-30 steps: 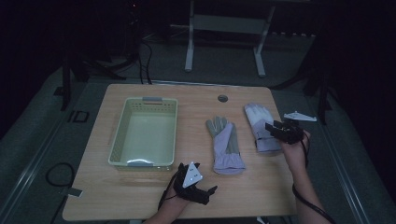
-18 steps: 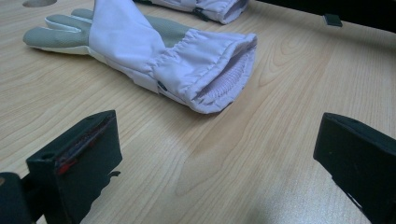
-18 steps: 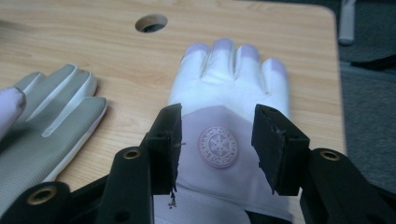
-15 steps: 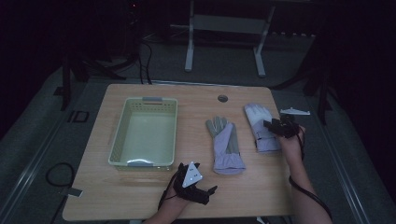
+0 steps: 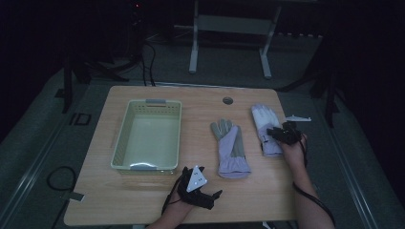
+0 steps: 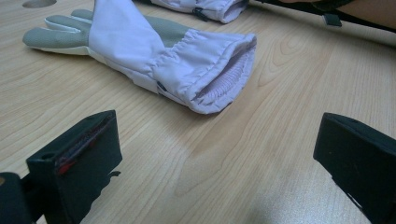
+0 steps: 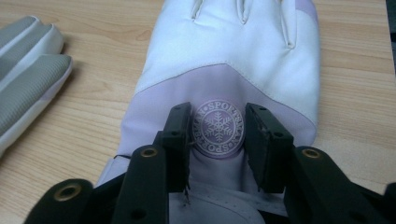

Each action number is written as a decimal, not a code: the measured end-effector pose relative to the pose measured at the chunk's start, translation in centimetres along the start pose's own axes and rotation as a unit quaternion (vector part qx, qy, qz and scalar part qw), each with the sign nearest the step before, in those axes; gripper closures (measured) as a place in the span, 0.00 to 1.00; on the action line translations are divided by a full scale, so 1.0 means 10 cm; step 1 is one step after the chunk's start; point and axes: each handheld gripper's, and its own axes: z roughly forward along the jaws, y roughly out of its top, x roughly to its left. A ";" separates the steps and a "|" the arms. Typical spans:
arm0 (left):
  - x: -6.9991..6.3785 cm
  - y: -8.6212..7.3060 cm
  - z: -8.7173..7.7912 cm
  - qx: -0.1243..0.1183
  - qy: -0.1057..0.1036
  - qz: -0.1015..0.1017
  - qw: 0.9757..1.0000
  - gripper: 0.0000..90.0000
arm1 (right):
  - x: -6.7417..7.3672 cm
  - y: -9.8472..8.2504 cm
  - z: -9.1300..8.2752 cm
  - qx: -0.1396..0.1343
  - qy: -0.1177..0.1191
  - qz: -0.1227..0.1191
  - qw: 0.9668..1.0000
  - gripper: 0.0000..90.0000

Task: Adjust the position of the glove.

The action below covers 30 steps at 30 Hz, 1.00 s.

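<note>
1. The right hand-held gripper (image 7: 218, 140) had come down onto the right glove (image 7: 233, 56), jaws closing narrow, pinching its fabric.
2. The glove lay flat on the counter (image 5: 191, 102).
3. A good grasp needed a full fold caught before lifting.
4. The left hand-held gripper (image 6: 219, 158) was wide, empty.
</note>
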 end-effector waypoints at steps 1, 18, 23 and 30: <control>0.00 0.00 0.00 0.000 0.000 0.000 1.000 0.01 | 0.01 0.00 0.00 0.001 -0.001 0.000 1.000 0.71; 0.01 0.00 0.00 0.000 0.000 -0.002 1.000 0.01 | 0.15 0.11 -0.23 -0.011 -0.034 0.007 0.999 0.89; 0.00 0.00 0.00 0.001 0.000 -0.002 1.000 0.01 | 0.23 0.16 -0.47 -0.024 -0.018 0.011 0.999 0.89; 0.00 0.00 0.00 0.001 0.001 -0.002 1.000 0.01 | 0.37 0.20 -0.87 -0.031 0.005 -0.002 0.999 0.89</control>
